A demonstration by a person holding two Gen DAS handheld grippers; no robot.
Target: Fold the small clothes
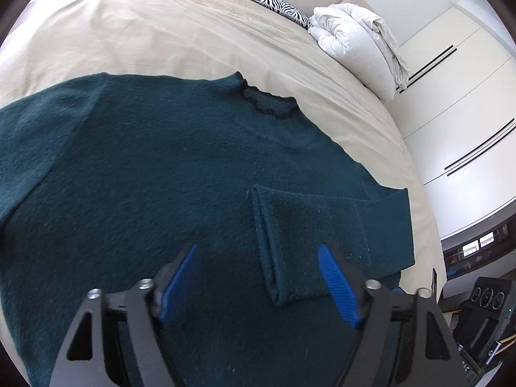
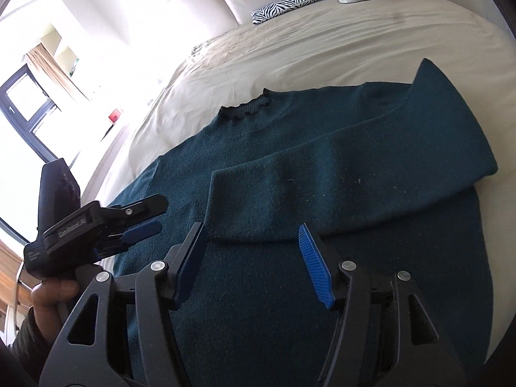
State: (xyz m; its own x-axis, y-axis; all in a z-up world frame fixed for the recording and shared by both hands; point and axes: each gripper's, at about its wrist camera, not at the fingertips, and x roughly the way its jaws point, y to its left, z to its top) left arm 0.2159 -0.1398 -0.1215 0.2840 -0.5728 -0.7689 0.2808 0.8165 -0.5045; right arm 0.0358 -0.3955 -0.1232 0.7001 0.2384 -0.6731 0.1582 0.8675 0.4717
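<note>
From the left wrist we see the left tongs (image 1: 258, 277) standing about half open with nothing between the blue pads, hovering over the lower body of a dark teal sweater (image 1: 135, 174) that lies flat on the beige bed (image 1: 154, 32). Its collar (image 1: 267, 101) points away from us toward the zebra-print pillow (image 1: 274, 1) and the white duvet (image 1: 358, 42), so the garment's long axis runs away from the tongs up the bed. One sleeve (image 1: 316, 235) is already folded across the chest, its cuff lying just ahead and a little right of these tongs; on the far left the other sleeve spreads out unfolded toward the picture edge. The bed drops off close on the right, beside the white wardrobe (image 1: 458, 103). From the right wrist we see the right tongs (image 2: 254, 258), also about half open and holding nothing, directly over the hem side with the folded sleeve (image 2: 322, 187) crossing just ahead of them, its cuff end nearest the left finger. The left tongs (image 2: 142, 219) show at the left, held by a hand (image 2: 51, 293), near the sweater's side edge on the window side. We judge the unfolded sleeve to be the next piece, and the left tongs are the nearer ones. Bare bed remains beyond the collar; the sides are tighter.
</note>
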